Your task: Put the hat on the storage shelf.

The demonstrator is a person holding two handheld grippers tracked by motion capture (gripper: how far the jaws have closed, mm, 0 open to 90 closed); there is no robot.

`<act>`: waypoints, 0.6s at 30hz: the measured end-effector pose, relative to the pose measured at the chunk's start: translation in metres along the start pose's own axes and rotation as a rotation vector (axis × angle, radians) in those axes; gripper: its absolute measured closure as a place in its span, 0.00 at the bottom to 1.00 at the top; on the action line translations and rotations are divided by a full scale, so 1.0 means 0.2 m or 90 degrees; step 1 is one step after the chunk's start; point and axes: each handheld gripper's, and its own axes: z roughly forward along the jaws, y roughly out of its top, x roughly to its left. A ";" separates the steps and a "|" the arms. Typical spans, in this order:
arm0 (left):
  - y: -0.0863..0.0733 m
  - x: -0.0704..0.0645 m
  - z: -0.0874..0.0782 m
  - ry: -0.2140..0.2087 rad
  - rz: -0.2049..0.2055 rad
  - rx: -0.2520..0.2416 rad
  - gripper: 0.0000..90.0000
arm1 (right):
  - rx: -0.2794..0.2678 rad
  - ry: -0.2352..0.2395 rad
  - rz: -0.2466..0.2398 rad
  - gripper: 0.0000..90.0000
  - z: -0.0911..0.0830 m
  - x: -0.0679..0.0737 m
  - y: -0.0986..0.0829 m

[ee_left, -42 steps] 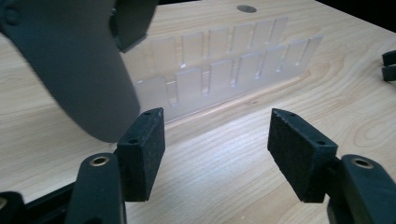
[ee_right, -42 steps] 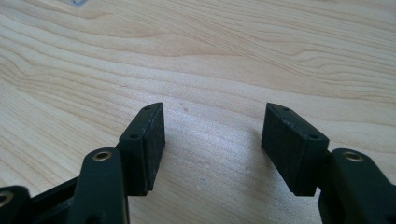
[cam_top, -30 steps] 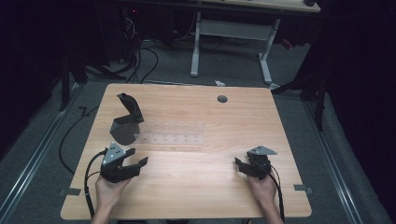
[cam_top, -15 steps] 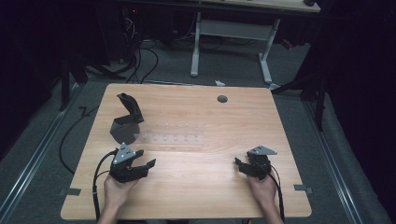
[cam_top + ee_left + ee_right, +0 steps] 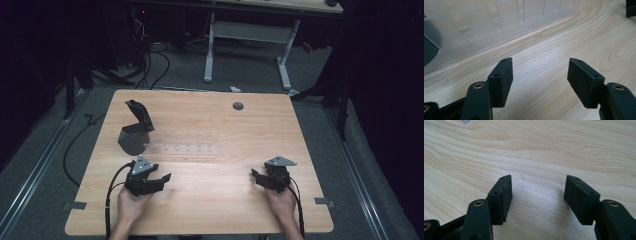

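Near the desk's [image 5: 210, 210] front edge, the left gripper [image 5: 159, 180] rests towards the front-left corner with its jaws apart and nothing between them, wood grain showing in the gap. The right gripper [image 5: 255, 176] sits towards the front-right corner, jaws likewise apart and empty. Just beyond the left gripper lies a clear plastic rack [image 5: 182, 148], flat across the desk's middle. A dark grey stand [image 5: 136, 131] touches the rack's left end.

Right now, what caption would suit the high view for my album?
Two hand-held black grippers, left and right, rest open on a light wooden table near a clear slotted plastic rack and a dark grey stand.
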 end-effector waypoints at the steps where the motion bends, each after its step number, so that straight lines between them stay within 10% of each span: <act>1: -0.01 0.00 0.01 0.006 0.000 0.004 0.42 | 0.000 0.000 0.000 0.44 0.00 0.00 0.00; 18: -0.09 0.07 0.12 0.068 0.067 0.025 0.42 | 0.001 0.000 0.003 0.43 0.00 0.00 0.00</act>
